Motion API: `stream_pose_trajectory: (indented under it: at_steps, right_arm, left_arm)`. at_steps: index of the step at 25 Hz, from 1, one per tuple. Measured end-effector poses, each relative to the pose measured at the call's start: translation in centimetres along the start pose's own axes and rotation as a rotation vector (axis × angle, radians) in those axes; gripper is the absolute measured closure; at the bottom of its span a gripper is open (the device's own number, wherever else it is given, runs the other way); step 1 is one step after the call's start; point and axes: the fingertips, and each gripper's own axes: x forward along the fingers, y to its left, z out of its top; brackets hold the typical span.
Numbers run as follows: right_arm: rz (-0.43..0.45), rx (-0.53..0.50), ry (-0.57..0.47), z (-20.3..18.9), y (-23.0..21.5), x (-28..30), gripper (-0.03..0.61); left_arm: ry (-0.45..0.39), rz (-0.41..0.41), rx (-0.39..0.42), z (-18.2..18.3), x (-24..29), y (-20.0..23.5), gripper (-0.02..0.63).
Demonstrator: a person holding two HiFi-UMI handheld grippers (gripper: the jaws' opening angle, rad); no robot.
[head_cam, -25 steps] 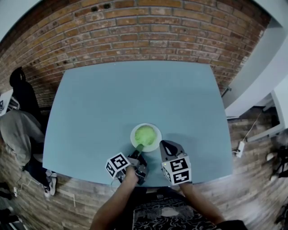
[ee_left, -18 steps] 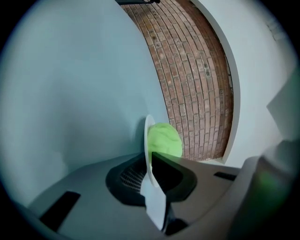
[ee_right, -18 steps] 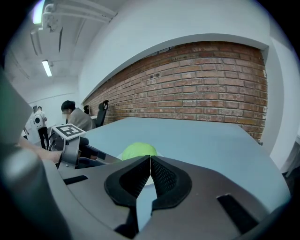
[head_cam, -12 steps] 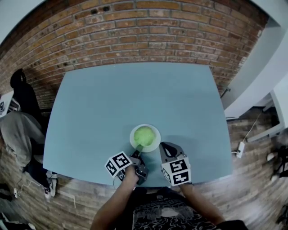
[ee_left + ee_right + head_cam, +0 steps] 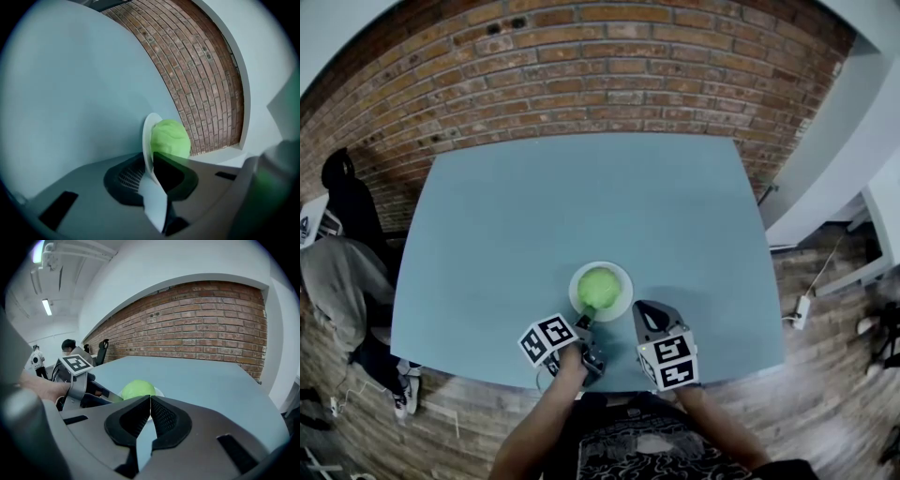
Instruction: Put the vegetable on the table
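Observation:
A round green vegetable [image 5: 600,286] lies on a small white plate [image 5: 625,298] near the front edge of the blue-grey table [image 5: 534,206]. My left gripper [image 5: 584,322] is shut on the plate's near rim. In the left gripper view the plate [image 5: 146,136] stands edge-on between the jaws of the left gripper [image 5: 152,165], with the vegetable [image 5: 171,138] just beyond. My right gripper [image 5: 649,309] hovers right of the plate, shut and empty. In the right gripper view the right gripper [image 5: 150,401] has its pads together, and the vegetable [image 5: 137,389] shows behind them.
A brick wall [image 5: 609,75] runs behind the table. A person [image 5: 337,272] in grey sits at the table's left beside a dark chair [image 5: 342,187]. White walls [image 5: 844,141] stand at the right, and a power strip [image 5: 800,309] lies on the wood floor.
Almost nothing: the plate, the vegetable and both grippers hold nearly the same places, with only a slight shift of the view.

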Motion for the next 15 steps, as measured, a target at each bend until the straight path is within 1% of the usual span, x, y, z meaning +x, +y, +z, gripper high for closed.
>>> stream_pose_trajectory:
  at_steps: [4, 9, 15]
  right_arm:
    - [0.002, 0.002, -0.004, 0.0, 0.0, 0.0, 0.569]
    - [0.009, 0.002, 0.0, 0.0, 0.2, 0.0, 0.569]
    - [0.013, -0.007, -0.001, 0.1, 0.4, 0.2, 0.569]
  left_arm:
    - [0.0, 0.044, 0.024, 0.3, 0.0, 0.2, 0.566]
    - [0.011, 0.102, 0.093, 0.8, -0.1, 0.4, 0.557]
    - [0.033, 0.147, 0.147, 1.2, -0.3, 0.5, 0.549]
